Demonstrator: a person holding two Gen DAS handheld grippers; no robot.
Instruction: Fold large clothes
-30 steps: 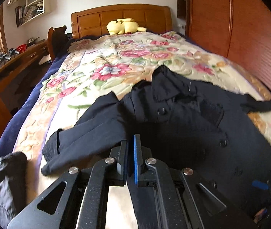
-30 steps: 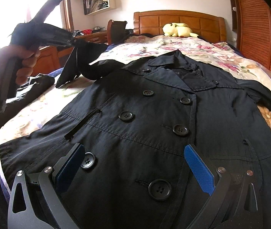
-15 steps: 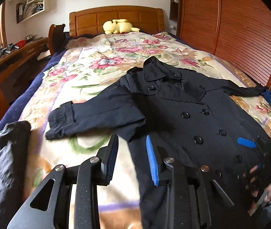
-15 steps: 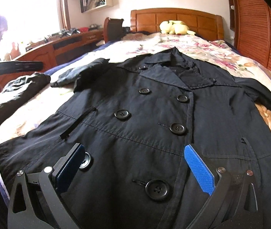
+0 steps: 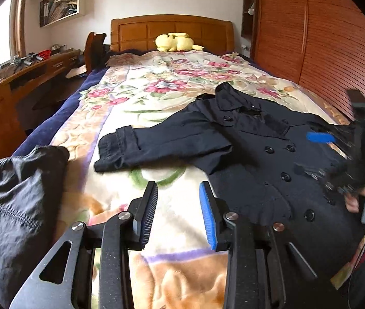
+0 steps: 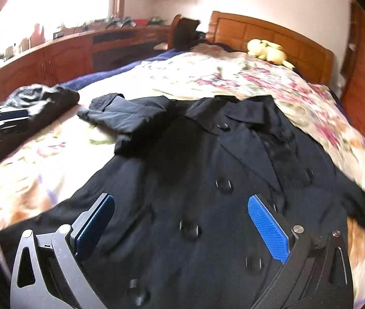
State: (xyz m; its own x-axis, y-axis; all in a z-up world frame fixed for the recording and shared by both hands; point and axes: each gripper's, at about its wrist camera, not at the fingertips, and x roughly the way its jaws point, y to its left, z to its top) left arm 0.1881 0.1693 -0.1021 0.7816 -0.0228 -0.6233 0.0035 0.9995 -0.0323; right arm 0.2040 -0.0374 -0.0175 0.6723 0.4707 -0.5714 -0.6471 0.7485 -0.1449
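Left wrist: left claw (image 5: 178, 206) opening, empty above bed (image 5: 136, 97) | right claw (image 6: 181, 222) wide, empty | risk: coat (image 5: 246, 154) sleeve (image 5: 162, 141) bunches if grabbed askew

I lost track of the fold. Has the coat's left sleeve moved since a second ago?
Yes. The sleeve was held up in the air beside the desk and now lies flat on the bedspread, released by the opening left gripper.

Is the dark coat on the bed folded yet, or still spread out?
Spread out. The coat lies flat, buttoned front up, collar open; its sleeve stretches sideways across the floral bedspread.
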